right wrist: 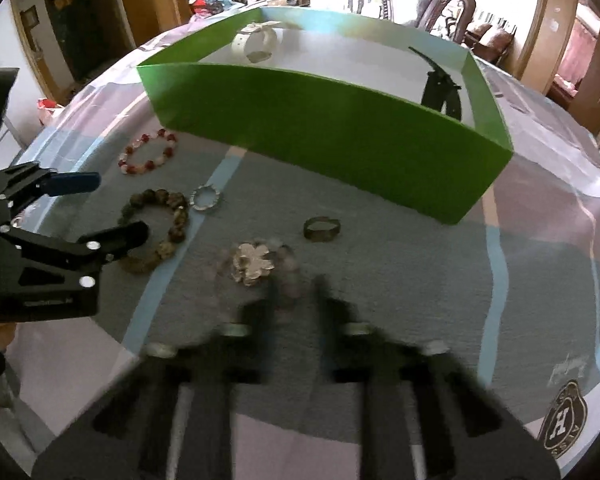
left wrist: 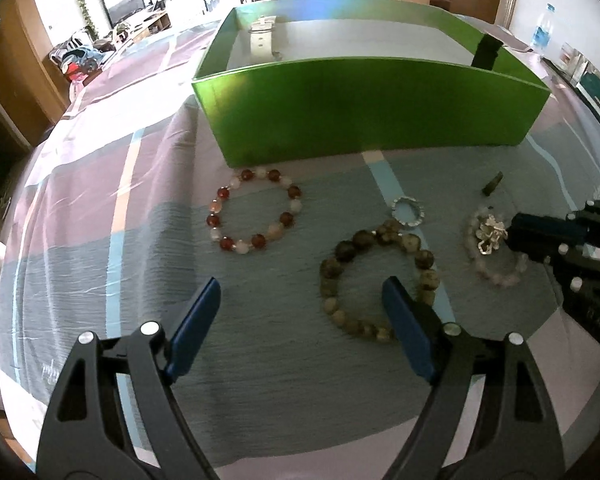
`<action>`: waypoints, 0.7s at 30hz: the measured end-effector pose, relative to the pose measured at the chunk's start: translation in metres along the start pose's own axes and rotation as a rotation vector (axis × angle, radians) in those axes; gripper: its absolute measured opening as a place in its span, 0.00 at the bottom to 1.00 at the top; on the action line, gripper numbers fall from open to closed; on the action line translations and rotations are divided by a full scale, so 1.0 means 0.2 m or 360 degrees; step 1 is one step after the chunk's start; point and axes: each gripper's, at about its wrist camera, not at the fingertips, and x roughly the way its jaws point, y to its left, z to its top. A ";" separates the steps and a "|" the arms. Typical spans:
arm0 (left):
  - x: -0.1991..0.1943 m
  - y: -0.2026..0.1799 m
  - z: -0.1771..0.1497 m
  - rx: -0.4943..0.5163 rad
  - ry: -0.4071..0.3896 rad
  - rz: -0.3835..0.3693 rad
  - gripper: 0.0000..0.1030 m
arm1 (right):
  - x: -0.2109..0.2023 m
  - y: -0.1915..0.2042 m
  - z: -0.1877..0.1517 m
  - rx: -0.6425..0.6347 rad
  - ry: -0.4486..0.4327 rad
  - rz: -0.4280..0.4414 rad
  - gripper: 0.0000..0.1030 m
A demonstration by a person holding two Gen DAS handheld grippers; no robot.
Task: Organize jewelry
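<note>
Striped bedsheet (left wrist: 100,208), green box (left wrist: 364,112) at the far side, pickup stage.
Left gripper (left wrist: 300,300) gapes empty over brown bracelet (left wrist: 380,280); right gripper (right wrist: 296,292) looks nearly closed by pale flower bracelet (right wrist: 256,264), grip unclear; next lift it boxward.

Legible marks, one item: a round dark crest (right wrist: 563,420) printed on the cloth near its corner, bearing a large letter "H" at its centre. Small lettering around the crest and a script mark (right wrist: 568,370) above it are too blurred to read.
</note>
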 end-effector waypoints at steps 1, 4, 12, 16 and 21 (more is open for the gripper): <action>0.00 -0.01 0.00 0.0009 -0.0003 0.0001 0.80 | 0.00 0.00 0.00 0.0007 -0.0003 0.0003 0.08; 0.00 -0.01 0.00 0.0010 -0.0009 -0.0003 0.79 | -0.03 -0.03 0.02 0.0063 -0.0074 0.0066 0.08; 0.00 -0.01 0.00 0.0003 -0.0013 -0.0004 0.79 | -0.24 -0.09 0.05 0.0166 -0.0358 0.0272 0.08; 0.00 -0.02 -0.01 0.0005 -0.0015 0.0002 0.79 | -0.29 -0.18 0.06 0.0250 -0.0404 0.0219 0.08; -0.01 -0.03 0.00 0.0006 -0.0014 0.0000 0.79 | -0.24 -0.29 0.07 0.0338 -0.0291 0.0016 0.08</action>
